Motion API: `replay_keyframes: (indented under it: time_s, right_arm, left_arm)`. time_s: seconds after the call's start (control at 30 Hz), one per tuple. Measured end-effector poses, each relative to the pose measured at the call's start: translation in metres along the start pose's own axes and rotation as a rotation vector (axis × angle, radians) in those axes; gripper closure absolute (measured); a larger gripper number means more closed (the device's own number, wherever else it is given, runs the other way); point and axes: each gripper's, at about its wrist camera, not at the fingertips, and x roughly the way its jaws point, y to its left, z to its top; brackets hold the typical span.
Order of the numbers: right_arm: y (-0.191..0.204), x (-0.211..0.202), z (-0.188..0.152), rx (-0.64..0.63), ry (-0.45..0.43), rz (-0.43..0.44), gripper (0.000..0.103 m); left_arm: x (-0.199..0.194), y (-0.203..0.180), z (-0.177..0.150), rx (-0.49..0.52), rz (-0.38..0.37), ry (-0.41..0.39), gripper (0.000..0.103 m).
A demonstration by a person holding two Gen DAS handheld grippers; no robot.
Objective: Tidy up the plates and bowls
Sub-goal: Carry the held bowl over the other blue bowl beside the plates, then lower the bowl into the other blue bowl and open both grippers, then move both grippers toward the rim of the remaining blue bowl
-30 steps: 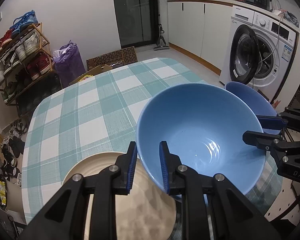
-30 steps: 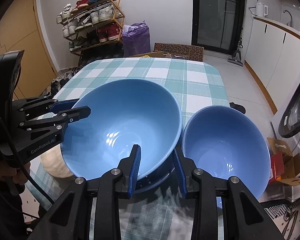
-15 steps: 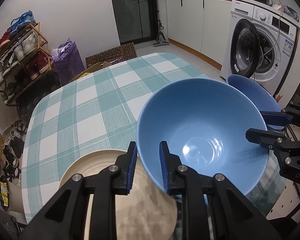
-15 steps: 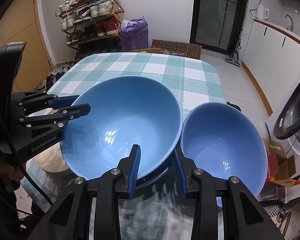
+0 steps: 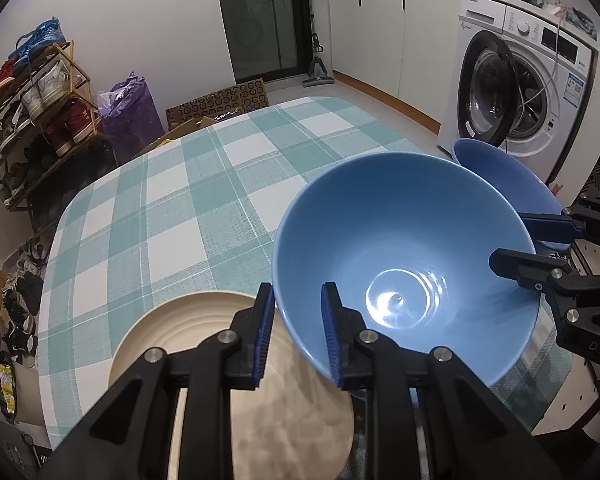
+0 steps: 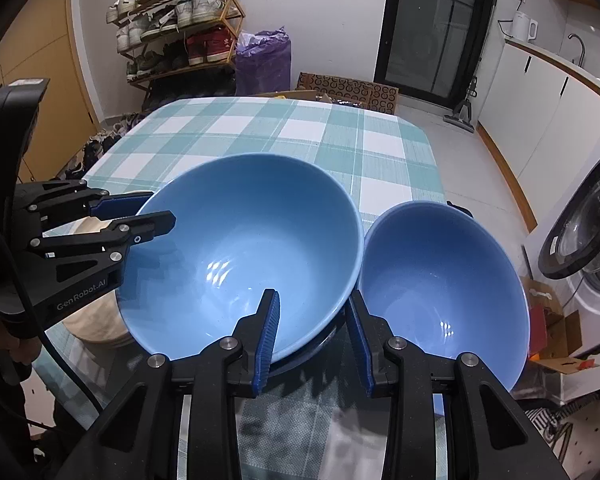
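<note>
A large light-blue bowl point(image 5: 404, 264) is held off the checked tablecloth point(image 5: 188, 200) by both grippers. My left gripper point(image 5: 296, 332) is shut on its near-left rim, and my right gripper point(image 6: 312, 340) is shut on its opposite rim; the bowl also shows in the right wrist view point(image 6: 240, 256). A smaller, darker blue bowl point(image 6: 440, 292) sits just right of it, also seen in the left wrist view point(image 5: 504, 184). A cream ribbed plate point(image 5: 204, 344) lies under the left gripper, near the table's front edge. A dark rim peeks from under the large bowl.
A washing machine point(image 5: 528, 92) with its door open stands right of the table. A shoe rack point(image 6: 180, 28) and a purple bag point(image 6: 264, 60) stand beyond the far edge. Flattened cardboard point(image 6: 348, 88) lies on the floor.
Both grippers have lifted the large blue bowl slightly, so the table looks a little farther below. Both grips are unchanged. The small bowl and the plate have not moved.
</note>
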Motion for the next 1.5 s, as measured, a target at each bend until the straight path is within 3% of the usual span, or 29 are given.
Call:
replay_keyframes:
  time_s: [0.27,0.43,0.53,0.67,0.73,0.87,0.93,1.07,1.13,1.5]
  right_arm:
    - [0.004,0.0,-0.001,-0.018,-0.005,0.008,0.056]
    - [0.006,0.0,-0.003,-0.022,0.001,0.03,0.047]
    - [0.006,-0.008,-0.003,-0.025,-0.026,0.036,0.033]
    - [0.006,-0.021,-0.002,-0.038,-0.061,0.036,0.019]
    - [0.003,-0.027,-0.001,-0.034,-0.078,0.036,0.017]
    - [-0.003,-0.034,0.0,-0.011,-0.101,0.03,0.003]
    - [-0.006,-0.036,0.002,0.002,-0.107,0.037,0.002]
    - [-0.009,-0.038,0.002,0.011,-0.116,0.057,0.001]
    - [-0.009,-0.041,0.002,0.01,-0.129,0.053,0.001]
    - [-0.028,-0.058,-0.003,0.057,-0.166,0.07,0.001]
  left_arm:
    - [-0.001,0.0,-0.002,0.007,-0.031,0.006,0.08]
    - [-0.005,0.001,-0.004,0.007,-0.042,0.006,0.062]
    - [-0.009,0.004,-0.004,-0.007,-0.05,-0.003,0.052]
    - [-0.016,0.008,-0.002,-0.034,-0.07,-0.014,0.051]
    - [-0.02,0.009,-0.001,-0.044,-0.091,-0.021,0.045]
    - [-0.029,0.006,-0.001,-0.038,-0.111,-0.048,0.036]
    - [-0.034,0.004,0.0,-0.035,-0.103,-0.066,0.016]
    - [-0.04,0.004,0.002,-0.046,-0.127,-0.084,0.014]
    - [-0.041,0.005,0.004,-0.058,-0.134,-0.081,0.001]
    - [-0.048,0.0,0.014,-0.064,-0.15,-0.103,0.0]
